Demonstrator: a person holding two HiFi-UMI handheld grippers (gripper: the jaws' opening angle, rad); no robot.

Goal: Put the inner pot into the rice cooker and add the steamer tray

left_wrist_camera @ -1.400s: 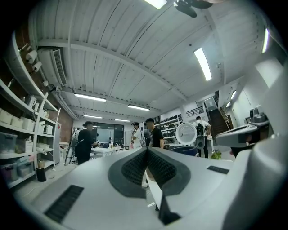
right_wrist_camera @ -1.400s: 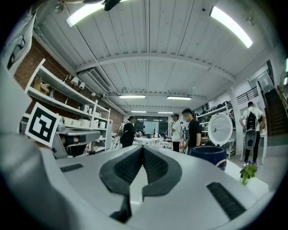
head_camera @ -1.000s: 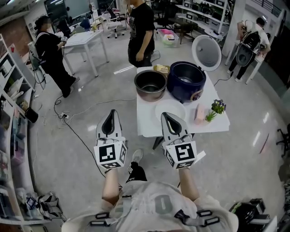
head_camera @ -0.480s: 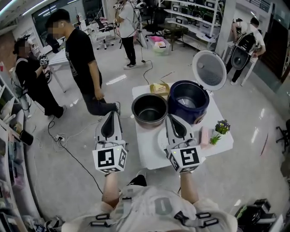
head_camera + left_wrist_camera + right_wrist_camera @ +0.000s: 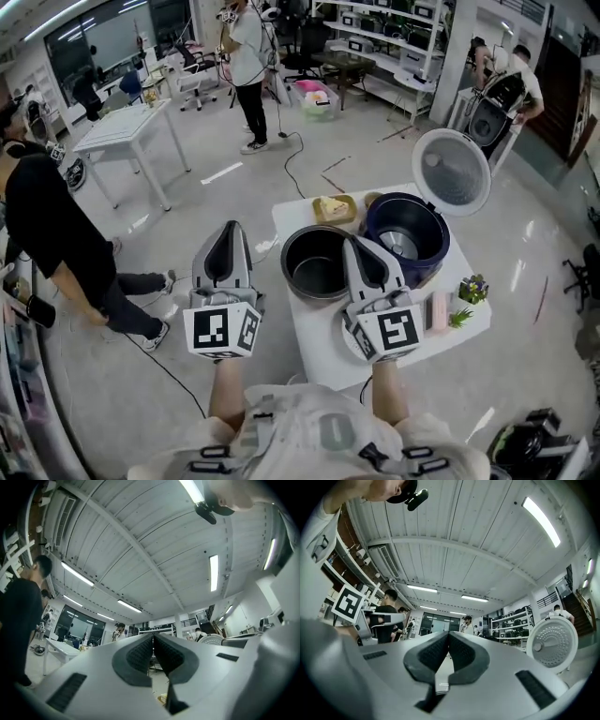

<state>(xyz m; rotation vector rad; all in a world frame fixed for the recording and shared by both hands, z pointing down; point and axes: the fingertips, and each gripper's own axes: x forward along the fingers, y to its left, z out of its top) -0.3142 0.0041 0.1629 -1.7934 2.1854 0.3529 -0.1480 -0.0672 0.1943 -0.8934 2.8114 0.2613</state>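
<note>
The left gripper has its jaws closed, dark ribbed pads pressed flat together with nothing between them. The right gripper is the same: jaws closed and empty. Both point slightly upward, so their own views show mostly the ribbed white ceiling and strip lights.

In the head view the right gripper's tip lies across the right rim of the round dark grey metal inner pot, while the left gripper hangs over the grey floor, left of the white square tabletop. Neither is seen to touch anything.

The inner pot stands upright on the tabletop, open and empty, its inside dark and glossy. It is outside the round dark blue rice cooker, which stands just beside it on the right. The cooker's round white lid is swung up and back, and a silvery plate shows at the bottom of its hollow.

Behind the pot lies a small yellowish item. At the tabletop's right edge are a pink box and a little green plant with purple flowers.

A person in black bends near the left edge, beside a white table. A person in a white top stands further back.
</note>
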